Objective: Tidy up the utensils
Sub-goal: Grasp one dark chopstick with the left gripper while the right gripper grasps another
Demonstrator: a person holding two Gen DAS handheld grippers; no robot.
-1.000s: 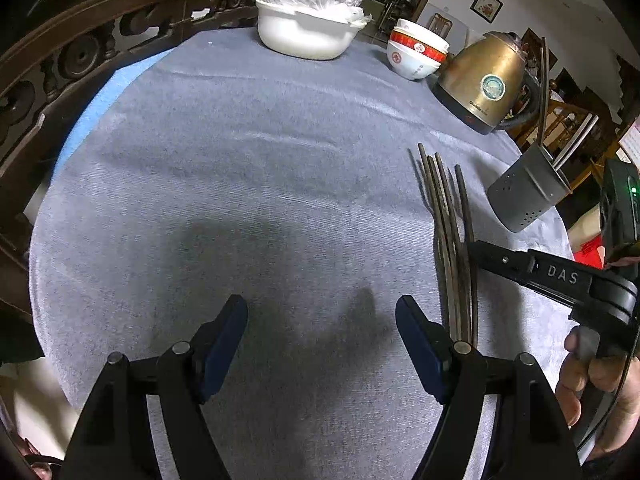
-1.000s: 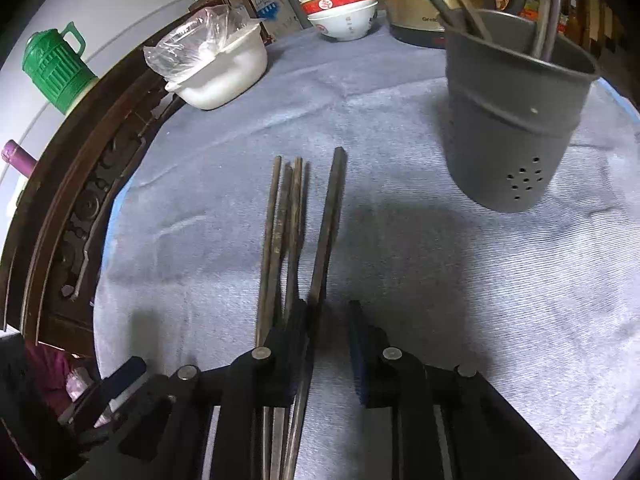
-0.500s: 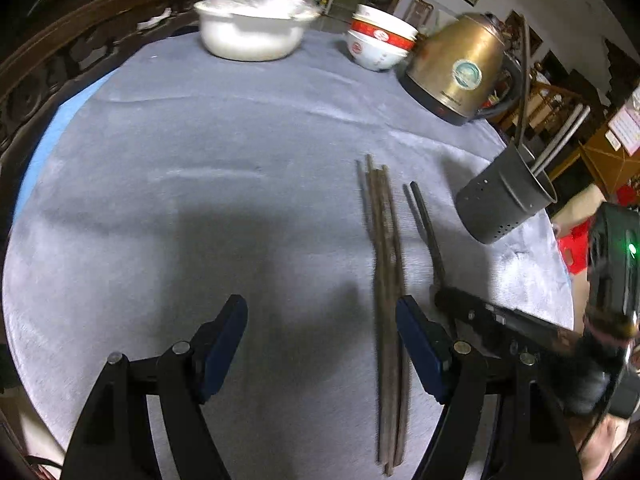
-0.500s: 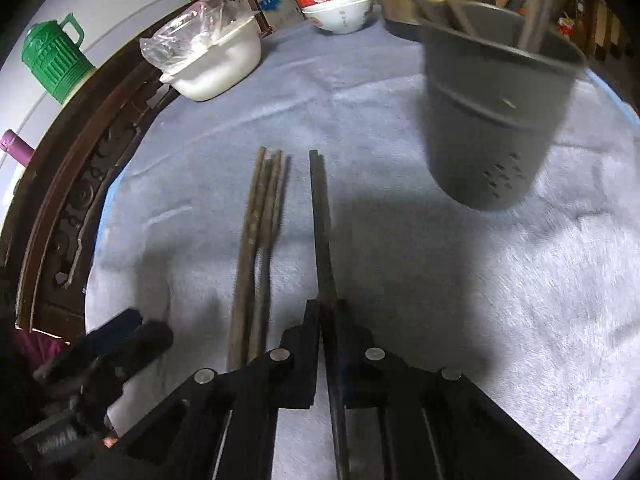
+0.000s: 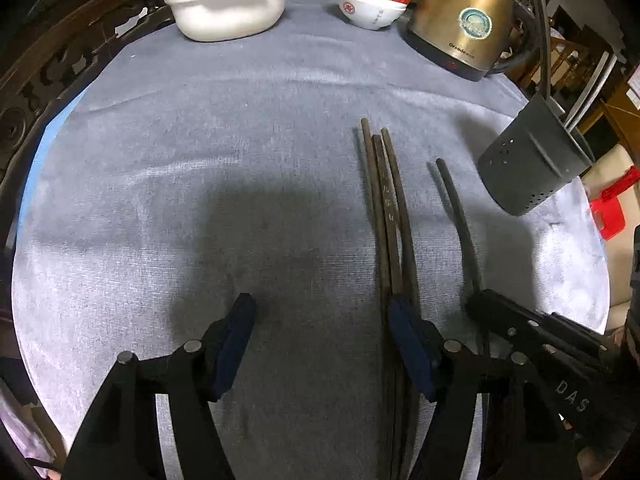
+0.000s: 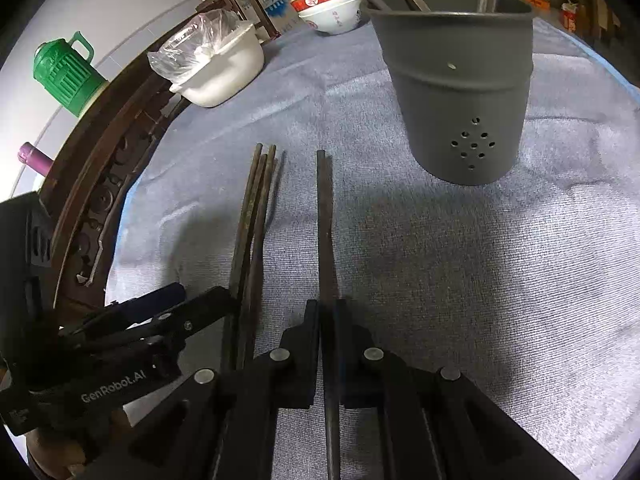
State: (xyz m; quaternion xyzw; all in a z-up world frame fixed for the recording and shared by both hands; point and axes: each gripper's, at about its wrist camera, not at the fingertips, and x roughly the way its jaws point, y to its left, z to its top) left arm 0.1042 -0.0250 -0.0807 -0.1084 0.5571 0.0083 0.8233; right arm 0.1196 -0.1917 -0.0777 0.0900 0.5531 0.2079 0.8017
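Right gripper [image 6: 328, 312] clamped on single chopstick [image 6: 325, 216]; lift, tip upright, drop into grey holder [image 6: 460, 80] just beyond; left gripper [image 5: 320, 340] closing, empty, beside the bundle [image 5: 386, 208]

Four dark chopsticks: three bundled [image 5: 386, 216], one apart [image 6: 325, 216]. One grey holder [image 6: 460, 92] with utensils inside, count unclear. Two stacked bowls [image 5: 374, 0]. One white pot [image 5: 228, 12], one kettle [image 5: 460, 28], one green jug [image 6: 66, 74]. Two tools: left [image 5: 320, 344], right [image 6: 328, 320].
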